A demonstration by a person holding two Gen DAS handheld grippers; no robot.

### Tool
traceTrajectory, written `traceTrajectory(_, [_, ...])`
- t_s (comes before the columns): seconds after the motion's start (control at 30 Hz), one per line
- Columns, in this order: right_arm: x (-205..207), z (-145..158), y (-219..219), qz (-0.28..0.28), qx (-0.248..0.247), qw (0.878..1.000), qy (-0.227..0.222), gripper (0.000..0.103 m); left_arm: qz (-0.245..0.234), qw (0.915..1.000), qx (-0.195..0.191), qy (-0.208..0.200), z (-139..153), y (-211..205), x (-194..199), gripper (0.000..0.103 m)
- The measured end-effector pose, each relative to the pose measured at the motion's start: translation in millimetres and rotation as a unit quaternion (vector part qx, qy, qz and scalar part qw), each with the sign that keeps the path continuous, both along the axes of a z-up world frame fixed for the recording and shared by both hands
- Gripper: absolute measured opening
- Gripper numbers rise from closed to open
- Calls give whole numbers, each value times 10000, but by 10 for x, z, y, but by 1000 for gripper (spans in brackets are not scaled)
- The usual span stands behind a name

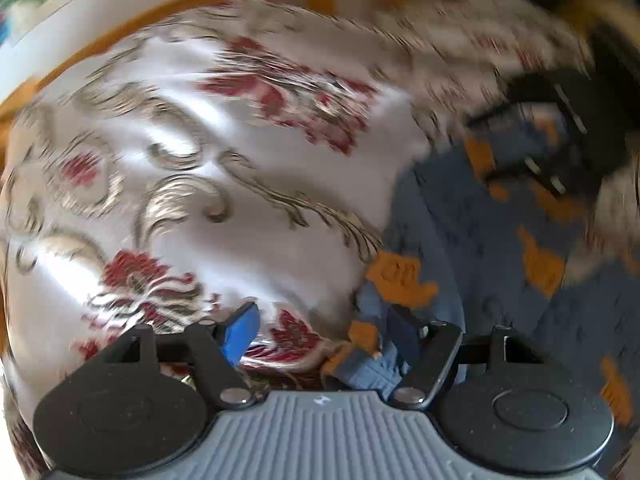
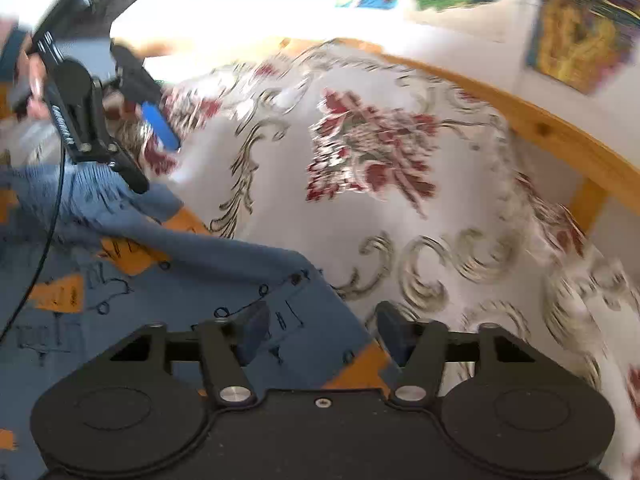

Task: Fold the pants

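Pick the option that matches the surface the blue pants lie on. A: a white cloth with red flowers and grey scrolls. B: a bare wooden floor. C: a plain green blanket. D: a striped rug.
A: the blue pants with orange patches lie on a white floral cloth with red flowers and grey scrolls.

bed: floral satin spread (image 2: 400, 208) | frame: pine rail (image 2: 560, 136) | wall: white, bright posters (image 2: 580, 32)
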State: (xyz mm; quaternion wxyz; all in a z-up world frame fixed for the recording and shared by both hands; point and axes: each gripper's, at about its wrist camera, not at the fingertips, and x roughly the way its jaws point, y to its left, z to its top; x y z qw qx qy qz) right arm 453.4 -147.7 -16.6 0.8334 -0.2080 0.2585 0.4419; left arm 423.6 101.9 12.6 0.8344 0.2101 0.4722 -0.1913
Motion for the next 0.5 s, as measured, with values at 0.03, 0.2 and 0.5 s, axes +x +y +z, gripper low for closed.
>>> traceTrajectory(0.03, [26,-7,67,53,-116,9999,-7,53,-56,9994,341,24,-45,-95,18,69])
traceTrajectory(0.2, [187,-86,88,-125,-554,9983,140,52,-131,9985,487,214,-93,-276,-13,10])
traceTrajectory(0.5, [73,-154,78,-664,-823,9941,-226,0,496,9835,1357,-1089,-41,-404,-182,4])
